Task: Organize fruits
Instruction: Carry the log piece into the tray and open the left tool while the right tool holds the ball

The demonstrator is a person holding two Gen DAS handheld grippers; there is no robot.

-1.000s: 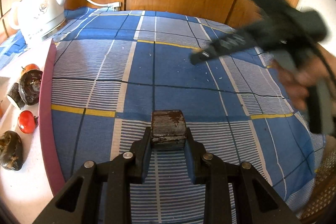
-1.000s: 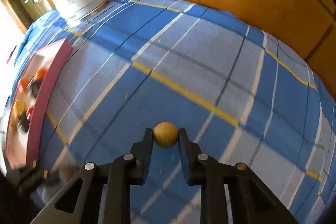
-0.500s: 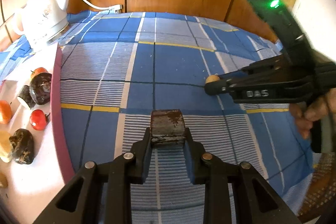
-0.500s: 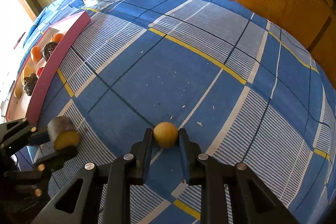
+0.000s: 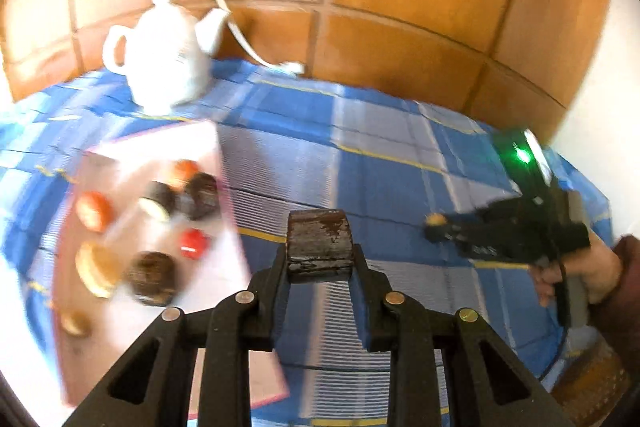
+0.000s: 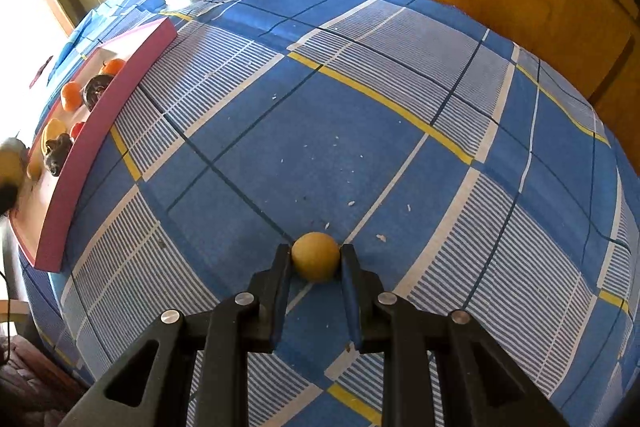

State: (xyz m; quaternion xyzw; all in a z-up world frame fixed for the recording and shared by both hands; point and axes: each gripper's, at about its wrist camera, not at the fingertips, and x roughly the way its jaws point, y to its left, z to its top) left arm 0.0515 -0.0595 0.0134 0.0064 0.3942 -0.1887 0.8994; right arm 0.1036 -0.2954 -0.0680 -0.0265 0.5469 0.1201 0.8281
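A pink-rimmed tray point(image 5: 234, 227) of fruit lies on the blue checked cloth point(image 5: 392, 187), in front of a white kettle point(image 5: 168, 63), as two hand-held grippers bring in more. On the tray, blurred in the left wrist view, sit orange, red, yellow and dark brown pieces. Just right of the tray, the left gripper point(image 5: 319, 259) hangs above the cloth, its fingers pinching a dark, flat-faced brown chunk point(image 5: 319, 247) across its two sides; the chunk looks firm and rough-skinned, unlikely to slip, and seems well seated between the pads. Well to the right of the tray, the right gripper point(image 6: 316, 263) holds a small yellow ball-shaped fruit point(image 6: 315, 261) clear of the cloth, fingers closed on its widest part. Light and smooth, the round fruit seems apt to squirt out or roll once released, so a hold across the middle and a low, gentle set-down on the tray look wise.
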